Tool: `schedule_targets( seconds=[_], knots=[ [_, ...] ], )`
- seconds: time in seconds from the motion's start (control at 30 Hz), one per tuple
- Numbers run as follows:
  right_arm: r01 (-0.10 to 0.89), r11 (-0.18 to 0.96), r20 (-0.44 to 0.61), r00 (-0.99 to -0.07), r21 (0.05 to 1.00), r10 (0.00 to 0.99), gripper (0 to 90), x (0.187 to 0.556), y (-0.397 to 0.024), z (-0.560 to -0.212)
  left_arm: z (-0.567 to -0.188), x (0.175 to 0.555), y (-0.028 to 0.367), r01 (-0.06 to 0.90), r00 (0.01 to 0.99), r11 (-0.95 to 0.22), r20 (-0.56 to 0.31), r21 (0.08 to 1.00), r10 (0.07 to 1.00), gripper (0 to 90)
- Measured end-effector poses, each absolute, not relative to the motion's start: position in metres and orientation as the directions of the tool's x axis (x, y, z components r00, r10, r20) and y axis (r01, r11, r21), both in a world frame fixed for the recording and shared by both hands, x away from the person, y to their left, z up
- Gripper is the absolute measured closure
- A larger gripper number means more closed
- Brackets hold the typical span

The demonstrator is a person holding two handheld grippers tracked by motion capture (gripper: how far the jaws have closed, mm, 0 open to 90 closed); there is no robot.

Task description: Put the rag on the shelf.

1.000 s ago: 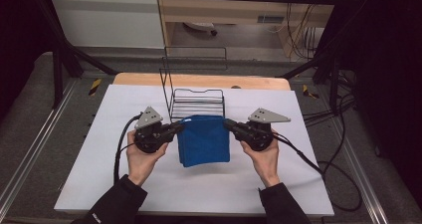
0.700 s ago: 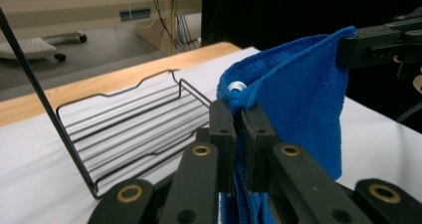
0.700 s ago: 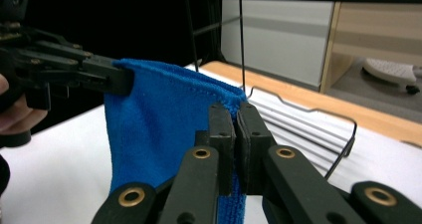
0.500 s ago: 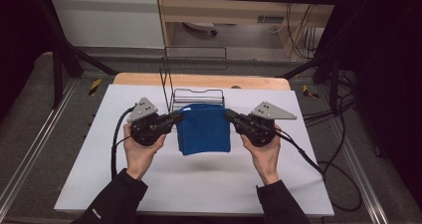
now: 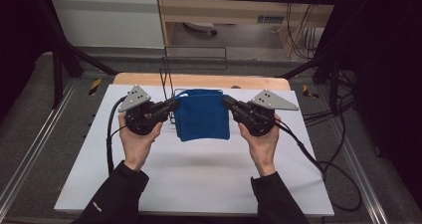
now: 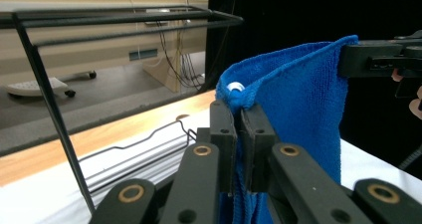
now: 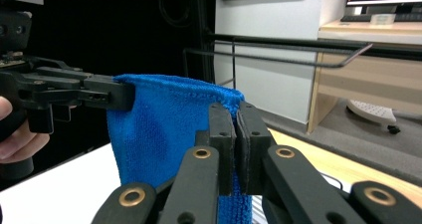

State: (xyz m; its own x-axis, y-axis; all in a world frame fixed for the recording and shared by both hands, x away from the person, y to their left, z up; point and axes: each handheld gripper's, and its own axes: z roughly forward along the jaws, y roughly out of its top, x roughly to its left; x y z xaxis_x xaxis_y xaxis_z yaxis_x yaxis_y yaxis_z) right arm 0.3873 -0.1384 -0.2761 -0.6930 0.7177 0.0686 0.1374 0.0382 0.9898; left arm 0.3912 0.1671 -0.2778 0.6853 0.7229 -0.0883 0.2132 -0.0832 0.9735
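A black wire rack (image 5: 170, 92) stands at the far middle of the white table (image 5: 199, 169), and nothing can be made out inside it; most of its frame is hidden behind the blue microfibre cloth (image 5: 203, 115). The cloth hangs folded in the air in front of the rack, its lower edge clear of the tabletop. The left gripper (image 5: 171, 105) pinches the cloth's upper left corner with its jaws pressed together on the fabric, and the right gripper (image 5: 228, 102) pinches the upper right corner the same way. In the left gripper view a small white tag or loop (image 6: 236, 88) peeks from the cloth's corner, too small to identify. Cables (image 5: 318, 159) trail off the table's right side.
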Motion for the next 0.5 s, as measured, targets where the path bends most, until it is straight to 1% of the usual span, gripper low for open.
schedule_targets(
  seconds=[0.5],
  knots=[
    [0.067,0.017,0.032,-0.66,0.998,0.751,87.5,0.397,-0.13,-0.248,-0.247,0.401,0.168,0.15,0.671,-0.033,-0.077,0.988,0.737,85.5]
  ],
)
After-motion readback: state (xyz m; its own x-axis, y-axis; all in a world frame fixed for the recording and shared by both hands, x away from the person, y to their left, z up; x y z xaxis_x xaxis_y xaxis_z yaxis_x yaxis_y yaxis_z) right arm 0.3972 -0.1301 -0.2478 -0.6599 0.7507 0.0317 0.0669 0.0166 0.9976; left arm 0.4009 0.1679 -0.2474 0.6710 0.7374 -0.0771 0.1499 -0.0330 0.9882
